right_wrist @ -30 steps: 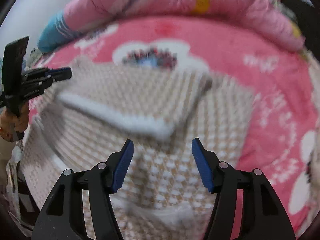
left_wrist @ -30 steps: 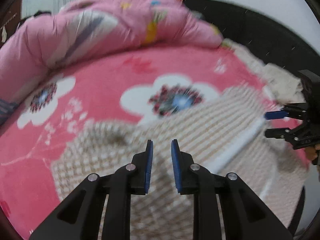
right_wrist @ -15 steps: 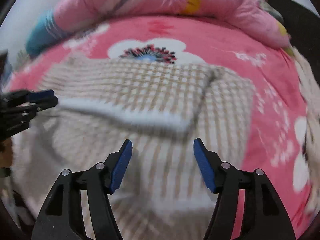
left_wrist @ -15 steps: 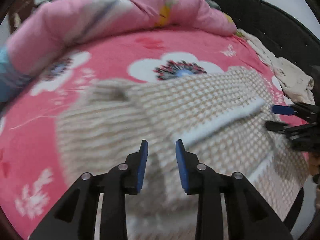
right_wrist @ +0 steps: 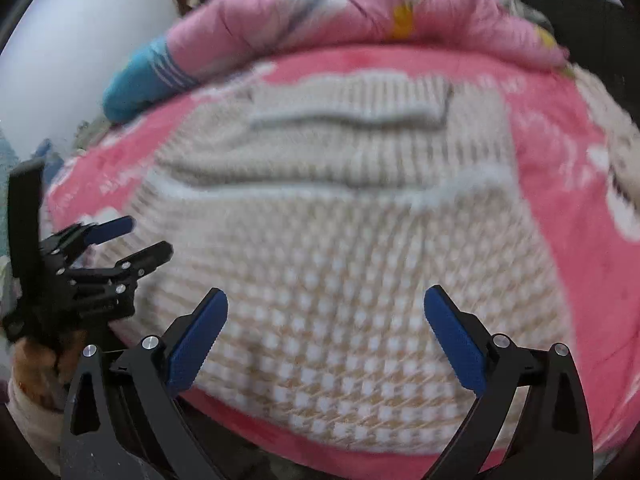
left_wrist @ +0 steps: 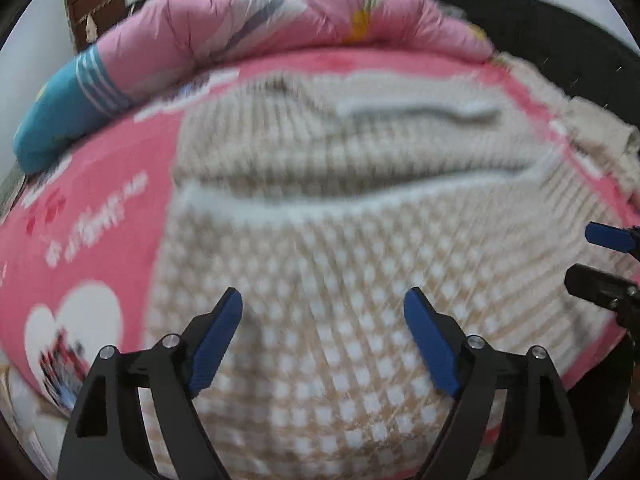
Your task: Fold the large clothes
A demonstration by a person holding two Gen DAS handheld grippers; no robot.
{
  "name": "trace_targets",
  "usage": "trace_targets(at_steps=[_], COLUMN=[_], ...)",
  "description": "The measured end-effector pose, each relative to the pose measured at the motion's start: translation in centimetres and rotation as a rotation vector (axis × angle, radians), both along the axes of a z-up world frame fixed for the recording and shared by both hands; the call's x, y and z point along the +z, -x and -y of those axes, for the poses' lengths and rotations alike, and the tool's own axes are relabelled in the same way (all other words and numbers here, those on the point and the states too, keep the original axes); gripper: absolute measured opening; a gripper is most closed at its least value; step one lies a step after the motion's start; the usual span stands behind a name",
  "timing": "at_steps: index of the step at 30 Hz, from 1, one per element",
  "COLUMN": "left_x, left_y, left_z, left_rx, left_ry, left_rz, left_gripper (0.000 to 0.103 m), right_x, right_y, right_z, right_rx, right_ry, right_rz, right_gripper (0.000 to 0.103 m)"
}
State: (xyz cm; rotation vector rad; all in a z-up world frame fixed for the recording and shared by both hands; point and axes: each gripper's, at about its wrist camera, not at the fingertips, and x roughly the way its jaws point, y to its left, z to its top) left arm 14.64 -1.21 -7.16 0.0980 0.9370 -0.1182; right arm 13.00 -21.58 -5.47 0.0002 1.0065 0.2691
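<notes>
A large beige and white checked knit garment lies partly folded on the pink flowered bed cover; it also fills the middle of the right wrist view. A white-edged fold runs across its middle, with a smaller folded part behind. My left gripper is open and empty above the garment's near left part; it also shows at the left of the right wrist view. My right gripper is open and empty above the near right part; it also shows at the right edge of the left wrist view.
A rolled pink quilt with a blue end lies along the far side of the bed. A cream cloth lies at the far right. A dark headboard stands behind. The bed's near edge is just below the garment.
Both grippers have pulled back toward the bed's near edge and turned to face the garment squarely. The left gripper's jaws have opened wide; the right ones have opened further. The garment now lies released.
</notes>
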Motion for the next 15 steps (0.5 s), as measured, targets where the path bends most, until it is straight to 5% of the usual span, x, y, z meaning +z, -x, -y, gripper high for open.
trace_targets(at_steps=[15], left_x=[-0.8], left_y=[0.7], left_z=[-1.3], left_rx=[0.061], left_ry=[0.060], left_rz=[0.030], left_gripper=[0.095], right_x=[-0.7], right_y=[1.4], right_z=[1.4], right_rx=[-0.033], right_ry=[-0.075], right_rz=[0.042], right_gripper=[0.095])
